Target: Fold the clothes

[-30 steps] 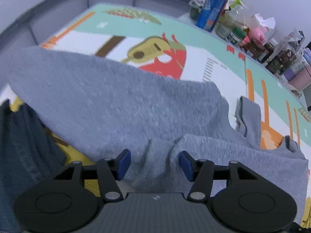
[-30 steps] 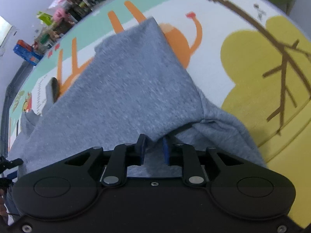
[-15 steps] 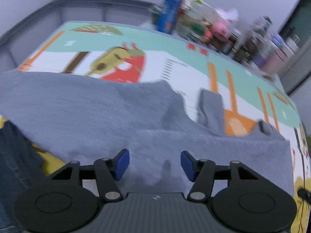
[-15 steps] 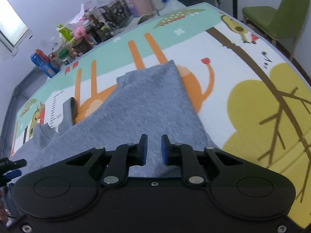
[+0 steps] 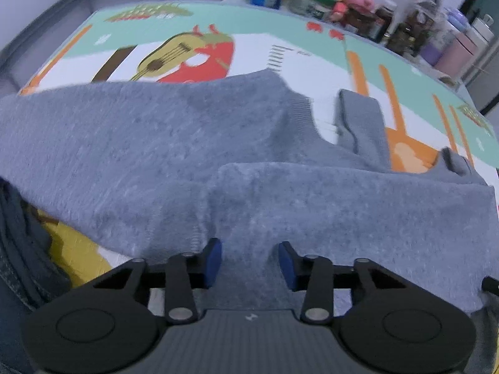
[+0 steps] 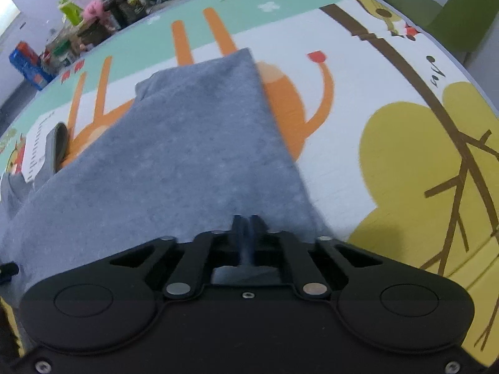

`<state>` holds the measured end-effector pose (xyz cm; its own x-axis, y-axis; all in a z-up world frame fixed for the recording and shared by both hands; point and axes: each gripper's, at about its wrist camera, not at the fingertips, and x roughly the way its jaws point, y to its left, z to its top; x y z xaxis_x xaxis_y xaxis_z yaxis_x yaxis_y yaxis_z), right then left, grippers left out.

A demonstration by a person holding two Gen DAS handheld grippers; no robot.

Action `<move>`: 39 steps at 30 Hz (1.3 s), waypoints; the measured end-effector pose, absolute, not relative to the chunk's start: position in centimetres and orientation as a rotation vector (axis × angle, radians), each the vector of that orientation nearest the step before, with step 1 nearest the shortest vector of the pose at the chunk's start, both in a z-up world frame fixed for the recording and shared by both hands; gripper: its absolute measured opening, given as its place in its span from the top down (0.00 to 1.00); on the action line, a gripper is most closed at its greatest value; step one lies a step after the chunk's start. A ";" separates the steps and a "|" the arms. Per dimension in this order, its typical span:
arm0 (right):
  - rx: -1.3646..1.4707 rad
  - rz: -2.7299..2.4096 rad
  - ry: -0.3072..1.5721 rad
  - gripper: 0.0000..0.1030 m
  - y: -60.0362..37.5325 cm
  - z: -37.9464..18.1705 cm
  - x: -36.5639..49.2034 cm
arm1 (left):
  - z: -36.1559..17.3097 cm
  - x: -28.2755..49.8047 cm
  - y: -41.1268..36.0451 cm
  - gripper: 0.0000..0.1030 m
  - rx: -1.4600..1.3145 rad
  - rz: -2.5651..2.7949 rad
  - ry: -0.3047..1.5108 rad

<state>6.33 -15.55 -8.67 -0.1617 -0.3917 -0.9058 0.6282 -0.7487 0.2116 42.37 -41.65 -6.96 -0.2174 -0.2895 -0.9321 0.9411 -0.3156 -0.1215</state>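
Observation:
A grey knit top (image 5: pixel 156 143) lies spread on the picture mat (image 5: pixel 280 53), one sleeve (image 5: pixel 361 124) turned up toward the far side. A folded-over layer (image 5: pixel 343 205) of it covers the near right part. My left gripper (image 5: pixel 249 261) points down at the near edge of that layer. Its jaws are closing, with grey cloth between the blue pads (image 5: pixel 212 261) and a gap still showing. In the right wrist view the same top (image 6: pixel 193 143) runs away from me. My right gripper (image 6: pixel 246 226) is shut on its near hem.
Bottles, jars and boxes (image 5: pixel 358 9) crowd the far edge of the mat (image 6: pixel 358 162), seen also as clutter (image 6: pixel 93 21) at upper left. A dark blue garment (image 5: pixel 18 249) lies at the left. A green chair (image 6: pixel 461 15) stands beyond the right edge.
Both grippers sank toward the top's near edge. The left jaws narrowed over the cloth. The right jaws went from a small gap to fully together on the hem.

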 end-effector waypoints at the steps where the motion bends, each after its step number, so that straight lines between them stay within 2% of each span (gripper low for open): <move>1: 1.447 -1.960 0.259 1.00 -15.3 -8.7 5.9 | -6.9 42.7 -41.8 0.63 1.065 -1.685 0.942; 4: 1.468 -1.945 0.236 1.00 -15.0 -8.6 5.2 | -6.6 43.2 -42.1 0.65 1.037 -1.672 0.979; 7: 1.423 -1.990 0.305 1.00 -15.2 -7.6 5.7 | -5.6 43.4 -42.0 0.64 1.017 -1.674 0.970; 10: 1.342 -2.023 0.364 0.97 -15.2 -5.8 6.7 | -4.2 43.5 -41.4 0.54 0.997 -1.689 0.947; 12: 1.303 -2.030 0.375 0.97 -15.1 -4.4 7.4 | -3.2 43.4 -40.7 0.39 0.985 -1.688 0.913; 13: 1.287 -2.033 0.379 0.96 -15.0 -3.7 7.8 | -2.7 43.4 -40.3 0.36 0.985 -1.682 0.883; 23: 1.187 -2.007 0.410 0.89 -13.3 1.6 12.0 | 0.4 43.1 -35.0 0.29 1.033 -1.730 0.763; 28: 1.177 -1.989 0.431 0.79 -11.6 2.8 14.9 | 0.6 42.9 -31.5 0.24 1.081 -1.768 0.758; 33: 1.177 -1.974 0.467 0.77 -9.7 3.3 17.8 | 0.7 42.7 -27.8 0.23 1.135 -1.818 0.745; 35: 1.180 -1.964 0.491 0.74 -9.0 3.4 18.9 | 0.6 42.7 -26.4 0.22 1.158 -1.839 0.736; 37: 1.171 -1.960 0.516 0.67 -8.3 3.5 20.0 | 0.5 42.7 -24.9 0.20 1.180 -1.867 0.734; 39: 1.158 -1.961 0.543 0.65 -7.4 3.6 21.3 | 0.3 42.8 -23.5 0.20 1.205 -1.881 0.723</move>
<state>21.26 -7.37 3.64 -0.2812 -0.4068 -0.8692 0.7960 -0.6048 0.0255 42.77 -23.48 0.32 -0.2533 -0.3025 -0.9189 0.8399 -0.5400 -0.0537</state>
